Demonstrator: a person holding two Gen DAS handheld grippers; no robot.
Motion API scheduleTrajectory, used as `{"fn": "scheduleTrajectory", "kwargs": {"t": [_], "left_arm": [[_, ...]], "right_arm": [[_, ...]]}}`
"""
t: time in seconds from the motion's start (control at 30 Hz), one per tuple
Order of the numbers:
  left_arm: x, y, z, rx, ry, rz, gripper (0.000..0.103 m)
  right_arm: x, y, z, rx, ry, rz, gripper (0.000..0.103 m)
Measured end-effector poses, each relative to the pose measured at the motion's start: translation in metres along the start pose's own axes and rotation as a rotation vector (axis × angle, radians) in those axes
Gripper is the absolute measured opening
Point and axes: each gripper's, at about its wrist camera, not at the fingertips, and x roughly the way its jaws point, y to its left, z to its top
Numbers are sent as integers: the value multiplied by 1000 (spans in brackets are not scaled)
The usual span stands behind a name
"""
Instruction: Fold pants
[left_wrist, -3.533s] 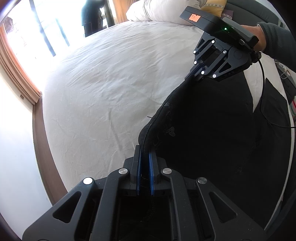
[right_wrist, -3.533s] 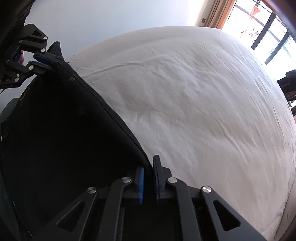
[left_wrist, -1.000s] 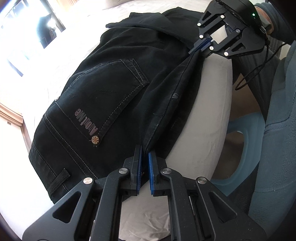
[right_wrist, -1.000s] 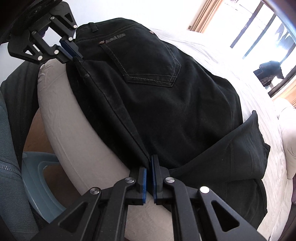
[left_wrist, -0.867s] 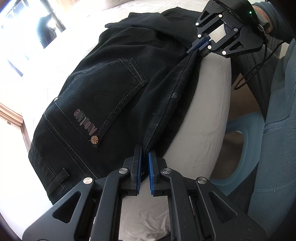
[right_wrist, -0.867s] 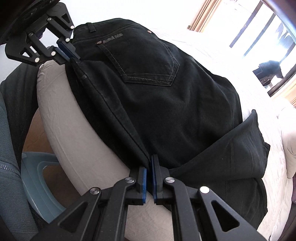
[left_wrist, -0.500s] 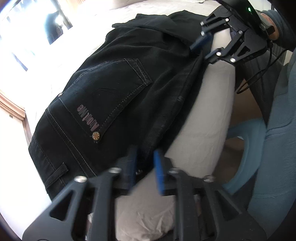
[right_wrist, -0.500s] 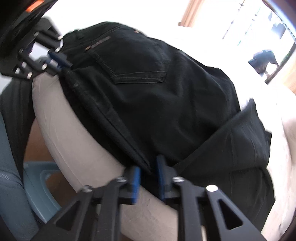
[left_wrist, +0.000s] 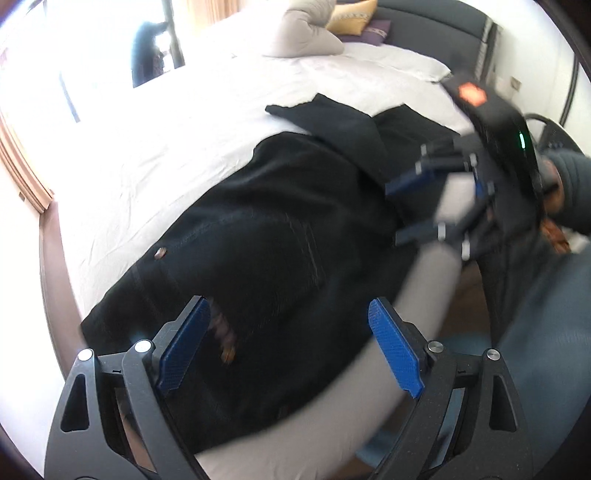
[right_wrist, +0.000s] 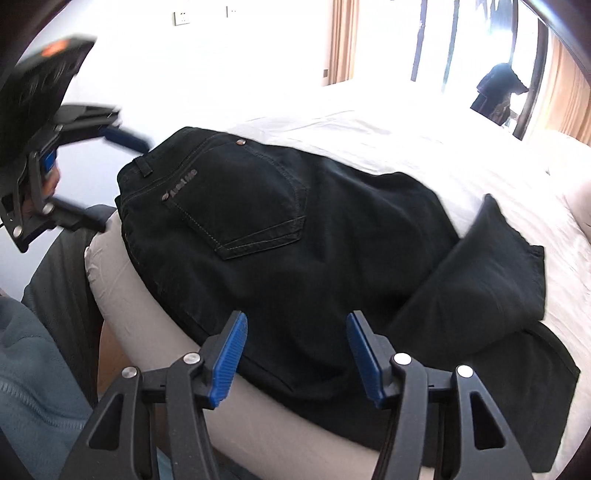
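The black pants (right_wrist: 295, 229) lie on the white bed (right_wrist: 388, 125) near its front edge, back pocket up, with the legs folded over at the right. They also show in the left wrist view (left_wrist: 280, 240). My left gripper (left_wrist: 291, 332) is open and empty, just above the waist end. It shows at the left of the right wrist view (right_wrist: 110, 181). My right gripper (right_wrist: 295, 339) is open and empty, over the near edge of the pants. It shows blurred in the left wrist view (left_wrist: 399, 210).
Pillows (left_wrist: 306, 40) and a dark headboard (left_wrist: 436, 22) stand at the far end of the bed. A window with curtains (right_wrist: 443, 40) is behind. The person's legs and a blue seat (right_wrist: 40, 369) are at the bed's front edge.
Both grippers have opened and let go of the pants' edge, then drawn back and up. The pants now rest flat on the bed.
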Motion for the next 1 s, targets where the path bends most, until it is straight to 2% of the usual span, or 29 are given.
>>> {"fn": "scheduleTrajectory", "kwargs": {"t": [0.03, 0.1, 0.17, 0.27, 0.37, 0.43, 0.53, 0.6, 0.73, 0.83, 1.0], "left_arm": [[14, -1, 4, -15, 14, -5, 88], [45, -1, 7, -45, 78, -15, 88], [71, -2, 4, -72, 144, -16, 88], [66, -4, 11, -89, 107, -40, 88], [57, 1, 33, -105, 39, -30, 88], [62, 7, 48, -138, 15, -31, 88], [77, 12, 69, -198, -12, -38, 85], [90, 9, 81, -206, -2, -46, 79], [126, 7, 83, -236, 66, -39, 57], [144, 12, 81, -247, 95, -36, 56], [154, 13, 73, -250, 98, -46, 56]], "right_arm": [[7, 0, -4, 5, 22, 3, 59], [34, -3, -14, 25, 137, -5, 60], [33, -8, -19, 56, 118, -2, 60], [11, -22, -11, 123, 85, 29, 60], [-24, -65, 9, 228, -29, 13, 60], [-36, -110, 29, 332, -71, -54, 60], [-33, -172, 64, 441, -82, -186, 60], [-19, -208, 87, 494, -71, -213, 60], [25, -252, 122, 562, 1, -228, 60], [60, -272, 136, 593, 68, -262, 60], [104, -292, 138, 610, 162, -317, 60]]}}
